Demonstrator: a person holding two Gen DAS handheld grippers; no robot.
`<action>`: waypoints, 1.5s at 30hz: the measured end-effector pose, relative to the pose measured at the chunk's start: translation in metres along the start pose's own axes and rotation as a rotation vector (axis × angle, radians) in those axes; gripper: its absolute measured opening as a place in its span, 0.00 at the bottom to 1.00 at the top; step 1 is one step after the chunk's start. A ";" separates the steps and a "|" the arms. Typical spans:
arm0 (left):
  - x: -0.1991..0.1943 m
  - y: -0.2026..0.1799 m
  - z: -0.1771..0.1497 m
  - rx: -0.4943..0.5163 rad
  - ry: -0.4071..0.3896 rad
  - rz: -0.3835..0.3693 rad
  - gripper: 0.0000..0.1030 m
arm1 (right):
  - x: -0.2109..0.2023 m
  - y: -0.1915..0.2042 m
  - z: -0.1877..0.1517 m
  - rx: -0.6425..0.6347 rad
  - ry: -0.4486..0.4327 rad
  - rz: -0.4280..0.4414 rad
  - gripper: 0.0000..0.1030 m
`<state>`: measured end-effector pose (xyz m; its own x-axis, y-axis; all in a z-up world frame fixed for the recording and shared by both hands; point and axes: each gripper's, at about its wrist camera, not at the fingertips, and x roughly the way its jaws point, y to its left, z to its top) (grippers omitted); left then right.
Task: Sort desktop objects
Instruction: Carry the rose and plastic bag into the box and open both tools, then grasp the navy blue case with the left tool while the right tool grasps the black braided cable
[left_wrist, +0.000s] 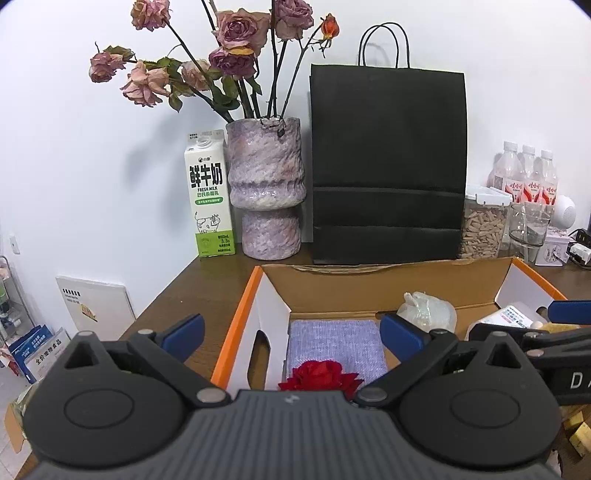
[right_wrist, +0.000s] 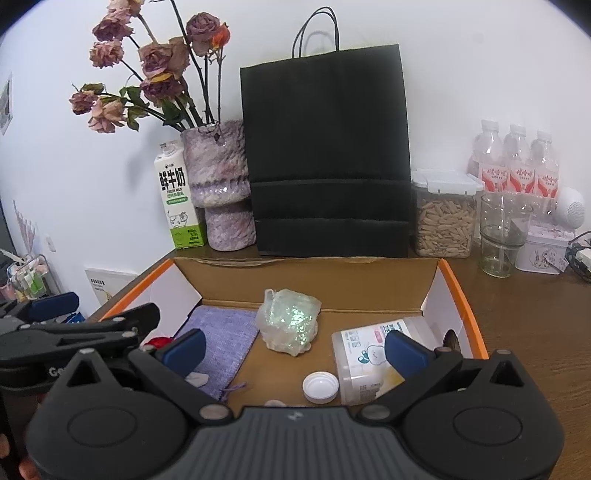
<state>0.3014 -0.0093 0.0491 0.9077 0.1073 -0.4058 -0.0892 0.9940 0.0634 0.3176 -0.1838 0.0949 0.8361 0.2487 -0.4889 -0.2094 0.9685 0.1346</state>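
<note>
The brown tabletop (right_wrist: 517, 314) runs back to a white wall, and along that rear edge stands a row of things kept clear of the working area: a black paper bag (right_wrist: 328, 147) leaning upright against the wall, a mottled purple vase (right_wrist: 221, 184) of dried roses toward the left rear corner with a milk carton (right_wrist: 177, 199) just beside it, and toward the right rear a lidded jar of seeds (right_wrist: 445, 218), three water bottles (right_wrist: 517, 162) and a glass (right_wrist: 502, 236). In front of the bag, at the middle of the tabletop, sits the open cardboard box (right_wrist: 369, 275) with orange edges, flaps folded out so it can serve, it seems, as the bin for the sorting. Inside it the collected objects lie loosely: a purple cloth pouch (right_wrist: 225, 336) flat at the left, a white plastic container (right_wrist: 369, 354) on its side at the right, an iridescent wrapped lump (right_wrist: 291, 321) between them, a red rose (left_wrist: 319, 374) on the pouch's near end, and a white cap (right_wrist: 320, 386) near the front. The left tool (left_wrist: 291, 332) hangs over the box's left part and the right tool (right_wrist: 293, 345) over its middle, both with jaws spread wide and nothing between the pads, so both read as released above the box, well placed for reaching in or pulling away.
</note>
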 end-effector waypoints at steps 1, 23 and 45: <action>-0.001 0.000 0.001 -0.001 -0.001 0.000 1.00 | -0.001 0.000 0.001 -0.001 -0.003 0.001 1.00; -0.058 0.018 0.003 -0.039 -0.042 -0.024 1.00 | -0.063 0.015 0.006 -0.060 -0.110 0.042 1.00; -0.134 0.034 -0.035 -0.001 -0.019 -0.073 1.00 | -0.145 0.013 -0.065 -0.155 -0.080 0.027 1.00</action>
<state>0.1625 0.0111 0.0735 0.9194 0.0344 -0.3919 -0.0232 0.9992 0.0333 0.1608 -0.2068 0.1116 0.8653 0.2793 -0.4162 -0.3029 0.9530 0.0096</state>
